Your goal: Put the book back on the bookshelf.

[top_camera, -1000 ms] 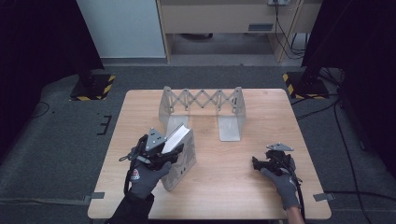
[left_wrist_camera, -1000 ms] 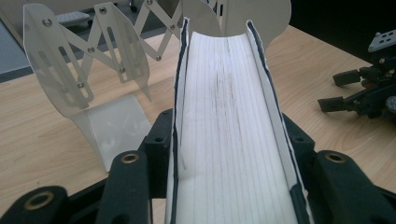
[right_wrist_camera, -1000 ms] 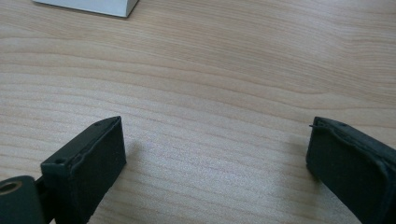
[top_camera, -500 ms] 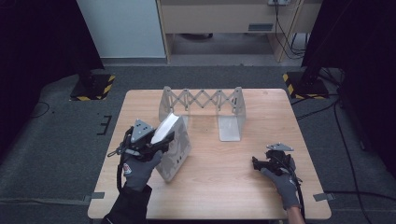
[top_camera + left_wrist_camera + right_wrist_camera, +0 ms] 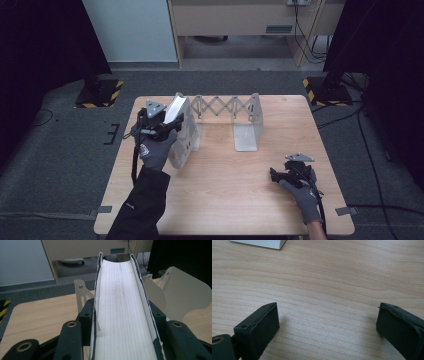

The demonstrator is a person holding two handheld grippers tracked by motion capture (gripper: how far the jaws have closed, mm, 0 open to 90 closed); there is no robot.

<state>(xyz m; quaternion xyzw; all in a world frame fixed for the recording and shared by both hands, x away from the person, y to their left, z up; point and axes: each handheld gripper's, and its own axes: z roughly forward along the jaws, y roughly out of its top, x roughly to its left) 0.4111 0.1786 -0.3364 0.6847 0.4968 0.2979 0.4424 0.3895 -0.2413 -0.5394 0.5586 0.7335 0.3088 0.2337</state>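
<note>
My left gripper (image 5: pixel 167 122) is shut on a thick book (image 5: pixel 184 132) with a pale grey cover. It holds the book upright by its white page edge (image 5: pixel 122 297), over the far left of the table. The book's far end points at the left end of a grey accordion book rack (image 5: pixel 227 106). In the left gripper view a thin rack upright (image 5: pixel 81 293) stands left of the book and rounded panels (image 5: pixel 185 295) stand right of it. My right gripper (image 5: pixel 280 175) rests low at the front right, open over bare wood (image 5: pixel 328 320).
The wooden table (image 5: pixel 235 200) has bare room across its middle and front. The rack's right end panel and white base plate (image 5: pixel 246 136) stand mid-table, and a corner of that plate (image 5: pixel 262 243) lies ahead of my right gripper. Dark floor surrounds the table.
My left hand has carried the book up and away from the table's front left toward the rack's left end. The right hand has stayed where it was.
</note>
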